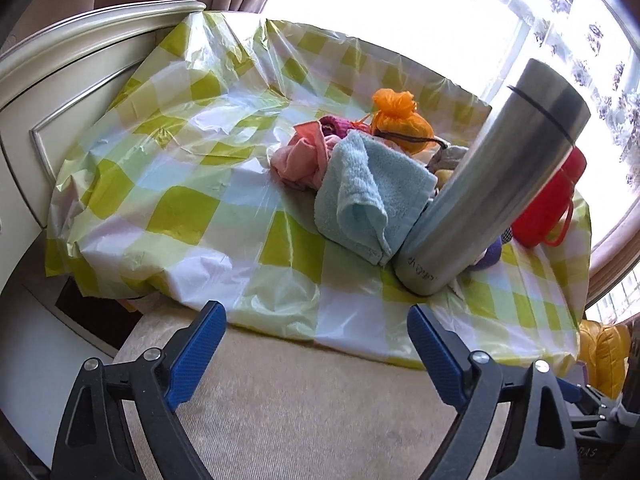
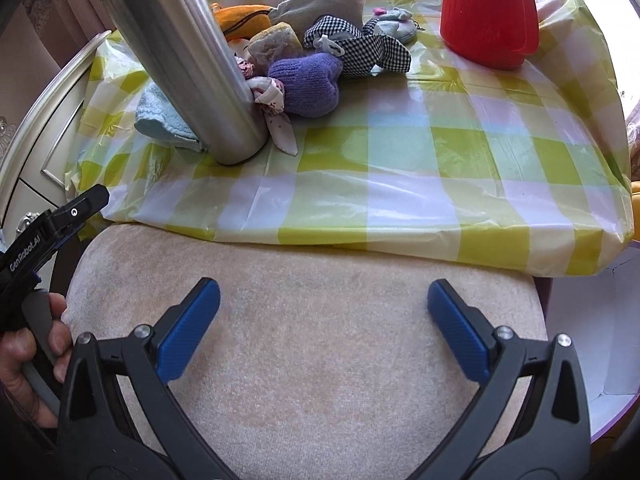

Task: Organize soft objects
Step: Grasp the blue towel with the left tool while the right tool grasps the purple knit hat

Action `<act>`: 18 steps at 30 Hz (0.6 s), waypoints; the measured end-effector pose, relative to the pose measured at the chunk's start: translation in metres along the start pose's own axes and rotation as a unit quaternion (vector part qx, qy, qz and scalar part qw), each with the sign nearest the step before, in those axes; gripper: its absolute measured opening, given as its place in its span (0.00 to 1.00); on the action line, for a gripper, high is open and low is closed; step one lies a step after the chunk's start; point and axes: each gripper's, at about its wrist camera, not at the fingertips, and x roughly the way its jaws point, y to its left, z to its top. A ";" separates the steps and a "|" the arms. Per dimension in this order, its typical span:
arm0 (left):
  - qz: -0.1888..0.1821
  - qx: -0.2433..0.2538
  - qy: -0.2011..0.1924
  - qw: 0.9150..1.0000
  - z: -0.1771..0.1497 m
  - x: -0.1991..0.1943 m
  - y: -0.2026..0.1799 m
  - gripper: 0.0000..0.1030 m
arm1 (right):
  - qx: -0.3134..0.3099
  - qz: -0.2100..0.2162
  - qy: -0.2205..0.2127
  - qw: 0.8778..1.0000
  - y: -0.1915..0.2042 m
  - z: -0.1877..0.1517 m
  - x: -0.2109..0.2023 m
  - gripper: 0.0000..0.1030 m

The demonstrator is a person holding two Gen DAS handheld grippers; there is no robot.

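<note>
Soft objects sit in a pile on the checked plastic tablecloth [image 1: 168,208], mid to right of the table, well beyond both my grippers. Going left to right in my left wrist view: pink cloth [image 1: 298,156] at the pile's left edge, light blue towel [image 1: 360,196] folded just right of it and touching the steel flask [image 1: 492,184], orange drawstring pouch [image 1: 400,118] behind the towel on the far side. Flask stands upright near the table's near edge. Red plastic jug [image 1: 548,208] sits right of the flask, farther back.

In the right wrist view I see more between flask and jug: purple knit piece [image 2: 308,84], black-and-white checked cloth [image 2: 360,46], yellowish sponge [image 2: 276,42], grey pouch [image 2: 320,4].

My left gripper [image 1: 316,340] hangs over the beige cushion [image 2: 312,340], jaws wide, nothing between them. My right gripper [image 2: 324,320] likewise, jaws wide and empty over the cushion. Hand [image 2: 32,360] on the left gripper's handle shows at far left.
</note>
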 end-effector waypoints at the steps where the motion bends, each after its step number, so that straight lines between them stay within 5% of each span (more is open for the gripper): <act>1: -0.014 -0.009 -0.001 1.000 0.009 0.006 0.001 0.87 | 0.002 0.000 -0.008 1.000 -0.002 0.006 -0.001 1.00; 9: -0.085 -0.059 0.017 0.995 0.066 0.066 0.002 0.84 | 0.022 0.020 -0.075 0.997 -0.019 0.065 0.005 1.00; 18: -0.107 -0.083 0.045 0.990 0.078 0.113 0.007 0.70 | -0.040 0.022 -0.054 0.998 -0.009 0.117 0.059 1.00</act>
